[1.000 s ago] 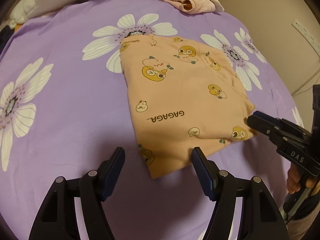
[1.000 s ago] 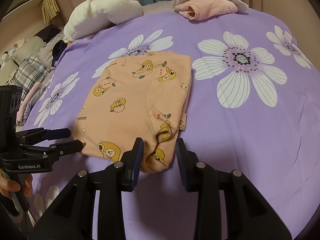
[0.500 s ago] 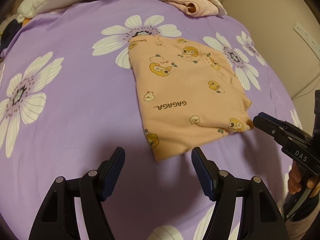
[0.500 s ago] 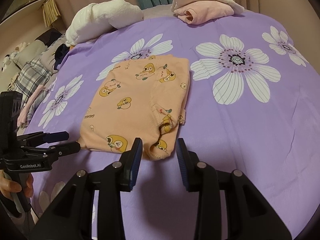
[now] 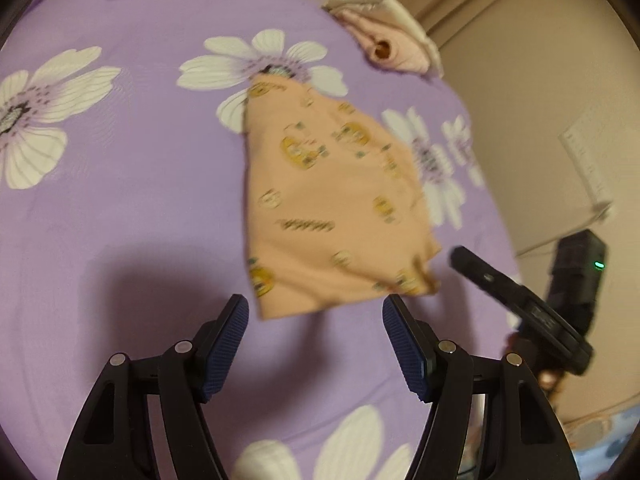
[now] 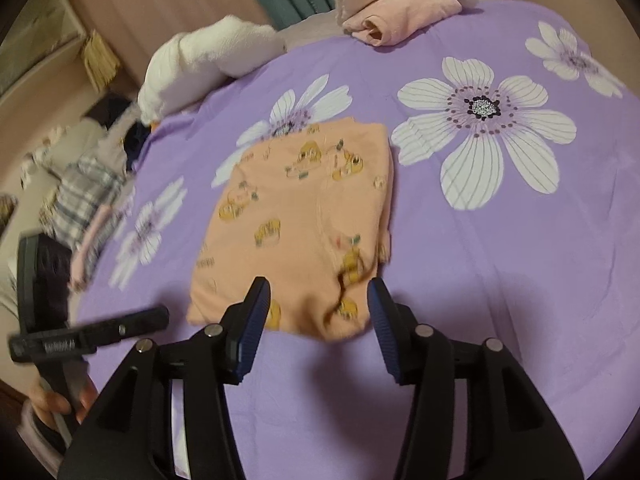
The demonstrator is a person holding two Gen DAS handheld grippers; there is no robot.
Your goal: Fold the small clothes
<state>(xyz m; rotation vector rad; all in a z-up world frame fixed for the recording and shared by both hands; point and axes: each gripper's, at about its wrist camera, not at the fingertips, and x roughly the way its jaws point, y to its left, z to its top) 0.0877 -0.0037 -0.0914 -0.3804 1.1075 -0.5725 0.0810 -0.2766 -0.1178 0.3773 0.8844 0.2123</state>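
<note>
Lying flat on purple floral bedspread [image 6: 520, 264]: folded peach cartoon-print garment [image 6: 304, 224], centre of bed, long axis running near-to-far in the right wrist view. Right gripper [image 6: 318, 300] hovering just off the garment's near edge, jaws opening, near hem showing between the fingertips but pads not pressing on cloth, nothing held. Left gripper [image 5: 316, 320] standing wide open and empty, garment [image 5: 332, 208] lying just beyond its fingertips, near corner pointing into the gap, no contact. In the left wrist view, right gripper [image 5: 464, 258] sitting beside the garment's right near corner; likely the nearer one to cloth. Left gripper [image 6: 156, 318] sitting left of the garment, apart from it, in the right wrist view. Resting at far edge, well apart: rolled pink garment [image 6: 400, 20], white bundle [image 6: 208, 56]; plaid clothes [image 6: 84, 196] piled far left off the bedspread. Nothing blocking the approach to either near corner. Motion blur hiding fine print detail.
</note>
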